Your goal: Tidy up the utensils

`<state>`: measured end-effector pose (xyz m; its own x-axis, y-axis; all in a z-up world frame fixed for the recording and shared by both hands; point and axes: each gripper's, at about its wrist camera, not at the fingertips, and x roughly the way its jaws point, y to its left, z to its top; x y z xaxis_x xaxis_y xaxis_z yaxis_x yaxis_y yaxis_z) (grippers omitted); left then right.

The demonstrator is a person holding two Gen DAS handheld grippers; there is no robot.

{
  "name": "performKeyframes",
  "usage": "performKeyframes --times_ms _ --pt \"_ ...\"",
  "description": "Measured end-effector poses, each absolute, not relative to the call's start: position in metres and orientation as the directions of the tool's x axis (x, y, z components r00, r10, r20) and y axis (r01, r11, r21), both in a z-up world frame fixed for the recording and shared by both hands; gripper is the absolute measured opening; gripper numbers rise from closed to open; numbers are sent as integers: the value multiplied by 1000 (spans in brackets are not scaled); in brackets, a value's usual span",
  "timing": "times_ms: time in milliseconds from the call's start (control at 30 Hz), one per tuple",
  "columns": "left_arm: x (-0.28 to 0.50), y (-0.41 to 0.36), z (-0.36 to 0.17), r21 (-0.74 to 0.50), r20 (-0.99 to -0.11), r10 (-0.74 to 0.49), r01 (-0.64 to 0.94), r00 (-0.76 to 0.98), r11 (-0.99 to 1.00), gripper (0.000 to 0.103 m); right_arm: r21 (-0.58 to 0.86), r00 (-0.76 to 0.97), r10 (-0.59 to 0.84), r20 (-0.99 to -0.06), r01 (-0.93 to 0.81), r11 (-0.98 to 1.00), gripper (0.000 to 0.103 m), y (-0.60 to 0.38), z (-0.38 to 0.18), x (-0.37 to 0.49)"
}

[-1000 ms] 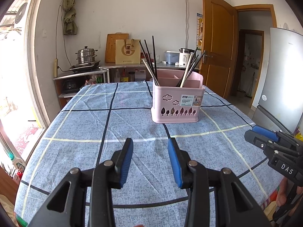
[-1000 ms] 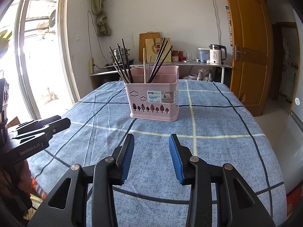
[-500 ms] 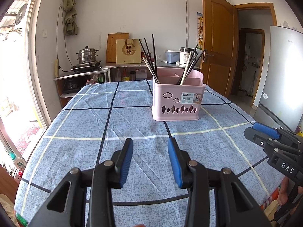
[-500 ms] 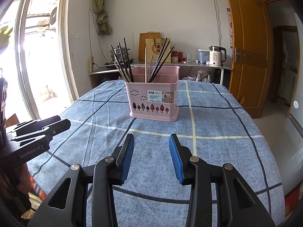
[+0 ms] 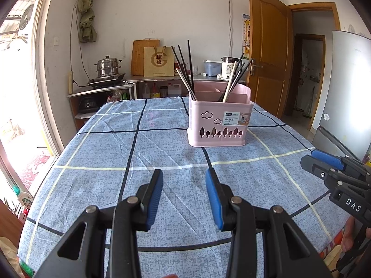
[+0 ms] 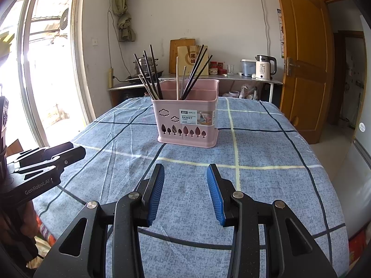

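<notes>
A pink utensil basket point(image 5: 219, 125) point(image 6: 188, 121) stands upright on the blue checked tablecloth point(image 5: 162, 153) point(image 6: 255, 153), past both grippers. Dark and pale chopsticks point(image 5: 185, 69) point(image 6: 148, 76) stick up from its compartments, leaning left and right. My left gripper point(image 5: 184, 178) hovers over the near cloth, open, with nothing between its blue pads. My right gripper point(image 6: 185, 173) is likewise open and empty, well short of the basket. Each gripper shows at the edge of the other's view: the right gripper point(image 5: 329, 164) at the right, the left gripper point(image 6: 69, 150) at the left.
Behind the table runs a counter point(image 5: 162, 78) with a steamer pot point(image 5: 107, 68), a cutting board, a paper bag and a white kettle point(image 6: 264, 67). A glass door point(image 6: 46, 69) lies left, a wooden door point(image 5: 266, 51) and a fridge point(image 5: 347, 88) right.
</notes>
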<state>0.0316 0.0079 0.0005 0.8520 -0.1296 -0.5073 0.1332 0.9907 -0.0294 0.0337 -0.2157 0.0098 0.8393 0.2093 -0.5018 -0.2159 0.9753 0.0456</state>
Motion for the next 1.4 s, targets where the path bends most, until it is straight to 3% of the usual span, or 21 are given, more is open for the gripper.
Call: performKeyframes --times_ms 1400 --pt "34 6 -3 -13 -513 -109 119 851 993 40 46 833 210 -512 -217 975 39 -214 8 36"
